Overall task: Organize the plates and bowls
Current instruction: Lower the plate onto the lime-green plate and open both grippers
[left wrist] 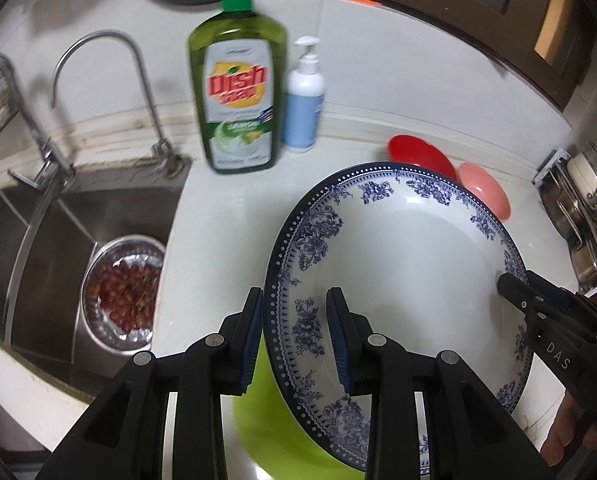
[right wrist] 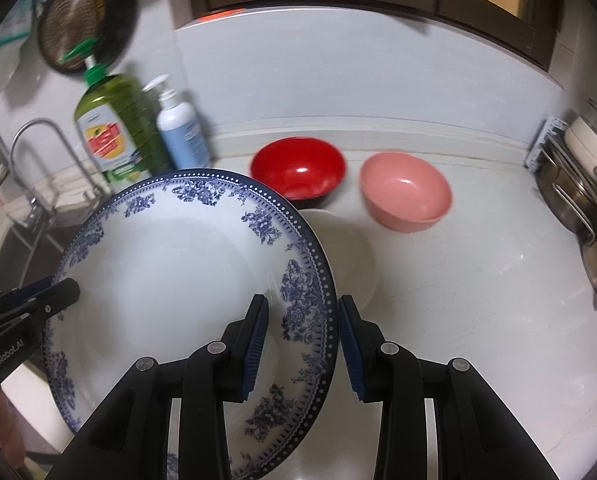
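Now my left gripper (left wrist: 294, 336) and right gripper (right wrist: 303, 344) both straddle the blue-floral white porcelain plate's (right wrist: 170, 272) rim, fingers narrow, contact unclear, red bowl (right wrist: 298, 172), pink bowl (right wrist: 406, 192) behind.

a white plate (right wrist: 170, 264) is seen, edged with a dark blue rim, a ring of white dots and blue flower sprays. a red bowl (right wrist: 298, 170) with a dark outside and a salmon-pink bowl (right wrist: 406, 192) are shown on the white counter (right wrist: 478, 300). a lime-green object (left wrist: 266, 420) is glimpsed under the plate. the dish soap bottle (left wrist: 238, 92) is coloured green with a red-and-yellow label, the pump bottle (left wrist: 304, 104) white and pale blue. black fingers (left wrist: 252, 328) carry blue pads.
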Available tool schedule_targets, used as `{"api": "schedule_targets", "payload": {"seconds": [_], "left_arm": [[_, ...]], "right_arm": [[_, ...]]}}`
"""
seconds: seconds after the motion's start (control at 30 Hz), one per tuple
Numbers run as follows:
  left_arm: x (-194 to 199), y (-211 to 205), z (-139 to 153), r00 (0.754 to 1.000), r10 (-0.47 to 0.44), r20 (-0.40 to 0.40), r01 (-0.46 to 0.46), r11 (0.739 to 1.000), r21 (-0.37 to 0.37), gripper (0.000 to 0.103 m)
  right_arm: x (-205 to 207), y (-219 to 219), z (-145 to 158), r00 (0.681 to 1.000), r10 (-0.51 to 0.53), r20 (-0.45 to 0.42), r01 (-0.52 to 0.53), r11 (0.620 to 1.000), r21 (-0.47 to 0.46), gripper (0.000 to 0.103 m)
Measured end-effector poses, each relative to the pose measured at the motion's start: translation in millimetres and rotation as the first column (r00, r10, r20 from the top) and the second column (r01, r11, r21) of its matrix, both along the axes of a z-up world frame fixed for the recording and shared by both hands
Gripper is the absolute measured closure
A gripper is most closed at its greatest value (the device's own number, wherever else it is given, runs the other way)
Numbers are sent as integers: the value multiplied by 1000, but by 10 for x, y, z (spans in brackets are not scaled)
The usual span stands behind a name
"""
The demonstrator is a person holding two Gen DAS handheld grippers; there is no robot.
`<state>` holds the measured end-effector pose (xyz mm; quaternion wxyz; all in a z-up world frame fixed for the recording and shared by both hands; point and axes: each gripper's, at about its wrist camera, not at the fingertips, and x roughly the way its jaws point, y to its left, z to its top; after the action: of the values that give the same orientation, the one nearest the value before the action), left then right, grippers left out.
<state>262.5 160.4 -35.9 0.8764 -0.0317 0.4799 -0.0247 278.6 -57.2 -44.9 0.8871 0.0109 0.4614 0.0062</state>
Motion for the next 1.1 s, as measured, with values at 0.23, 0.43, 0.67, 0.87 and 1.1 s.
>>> {"api": "schedule_targets", "payload": {"seconds": [0.23,0.43,0.67,0.87,1.1], "left_arm": [[-229,222,-105,999,38,-10,-38,999,4,71],[-397,326,-210,999,49,-23,-49,999,6,71],[-501,347,-399,997,47,-58,-46,999,9,71],[-503,314,-576,994,37,-101,-36,999,10,71],[-445,273,-804,988,28,-153,-28,1000,2,71]], "right_arm": [[-146,256,-116,999,46,-19,-46,999,-1,66],[-255,390,-221,997,63,-39,-62,998,4,66],[-388,448,-348,994,76,-75,-76,997,1,66],[-443,442,-502,991,72,-116,-72,997,-2,66],[-430,386,-711,985,57,-165,-60,998,-9,66]]}}
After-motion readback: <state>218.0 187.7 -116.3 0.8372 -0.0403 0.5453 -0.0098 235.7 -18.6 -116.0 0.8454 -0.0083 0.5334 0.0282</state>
